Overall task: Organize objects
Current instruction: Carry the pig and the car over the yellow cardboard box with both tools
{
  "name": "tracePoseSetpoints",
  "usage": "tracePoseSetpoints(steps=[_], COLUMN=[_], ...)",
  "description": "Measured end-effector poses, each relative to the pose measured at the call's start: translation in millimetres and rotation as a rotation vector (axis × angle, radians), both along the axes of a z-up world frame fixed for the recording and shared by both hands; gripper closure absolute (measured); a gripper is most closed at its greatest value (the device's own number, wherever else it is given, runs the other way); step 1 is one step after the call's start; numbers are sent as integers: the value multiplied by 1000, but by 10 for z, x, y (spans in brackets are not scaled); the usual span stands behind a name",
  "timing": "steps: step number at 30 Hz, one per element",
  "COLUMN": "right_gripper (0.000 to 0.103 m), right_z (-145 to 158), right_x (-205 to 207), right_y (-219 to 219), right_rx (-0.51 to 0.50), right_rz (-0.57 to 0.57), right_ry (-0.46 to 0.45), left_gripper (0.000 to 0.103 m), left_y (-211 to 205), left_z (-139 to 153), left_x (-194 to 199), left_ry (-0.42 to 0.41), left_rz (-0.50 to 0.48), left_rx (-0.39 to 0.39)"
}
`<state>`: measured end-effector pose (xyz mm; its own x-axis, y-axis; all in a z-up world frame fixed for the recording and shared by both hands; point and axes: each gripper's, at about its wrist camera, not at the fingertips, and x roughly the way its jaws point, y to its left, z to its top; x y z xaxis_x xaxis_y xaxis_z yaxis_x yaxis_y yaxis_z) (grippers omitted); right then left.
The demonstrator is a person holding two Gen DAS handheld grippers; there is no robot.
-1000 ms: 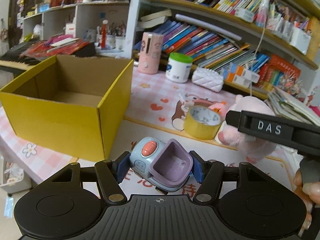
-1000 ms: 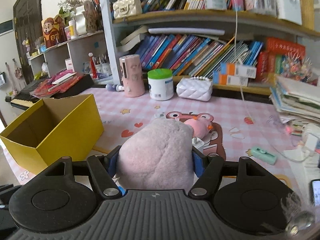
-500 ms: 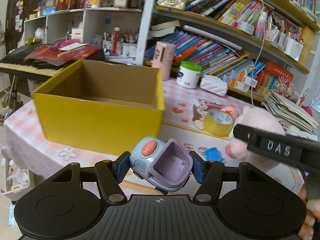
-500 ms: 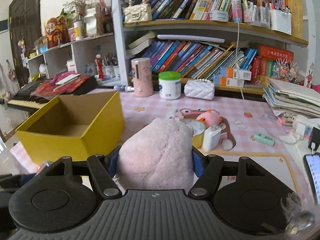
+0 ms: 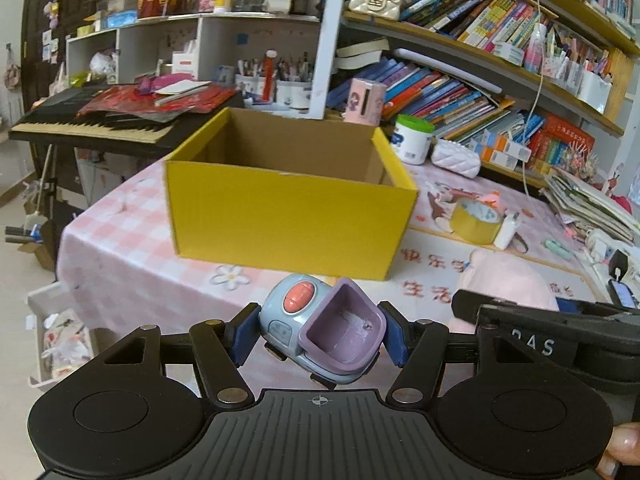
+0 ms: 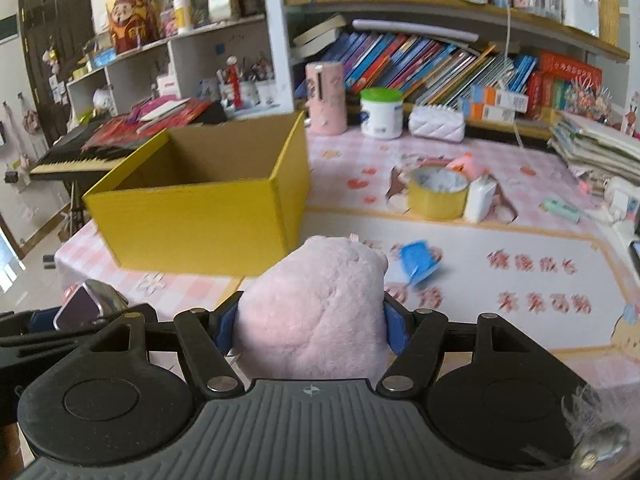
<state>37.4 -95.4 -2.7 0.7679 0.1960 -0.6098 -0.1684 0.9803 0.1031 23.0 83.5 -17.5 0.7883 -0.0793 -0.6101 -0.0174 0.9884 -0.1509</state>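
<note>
My left gripper [image 5: 318,338] is shut on a blue and purple toy car [image 5: 320,332], held in the air in front of the open yellow cardboard box [image 5: 288,216]. My right gripper [image 6: 312,330] is shut on a pink plush toy [image 6: 316,312], held above the table's near edge, right of the box [image 6: 200,220]. The plush also shows in the left wrist view [image 5: 508,280], and the toy car shows at the left of the right wrist view [image 6: 86,304]. What I can see of the box's inside holds nothing.
On the pink checked table lie a yellow tape roll [image 6: 436,192], a white charger [image 6: 480,200], a blue packet [image 6: 418,260] and a mint object [image 6: 560,210]. A keyboard piano [image 5: 92,128] stands left of the table. Bookshelves stand behind.
Both grippers have pulled back and up from the table with their toys. The box now sits further ahead and more central in both views.
</note>
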Motion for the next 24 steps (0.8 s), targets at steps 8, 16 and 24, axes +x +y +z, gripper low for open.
tracePoseSetpoints(steps=[8, 16, 24], right_gripper=[37, 37, 37], right_z=[-39, -3, 5], right_x=[-175, -253, -310], right_y=[295, 461, 625], right_rx=[-5, -21, -34], right_rz=[41, 60, 79], right_ry=[26, 23, 28], left_gripper=[41, 41, 41], left_y=[264, 447, 589], left_z=[25, 63, 95], left_x=[-219, -331, -404], left_ry=[-9, -31, -49], left_rz=[41, 70, 79], left_rx=[4, -6, -13])
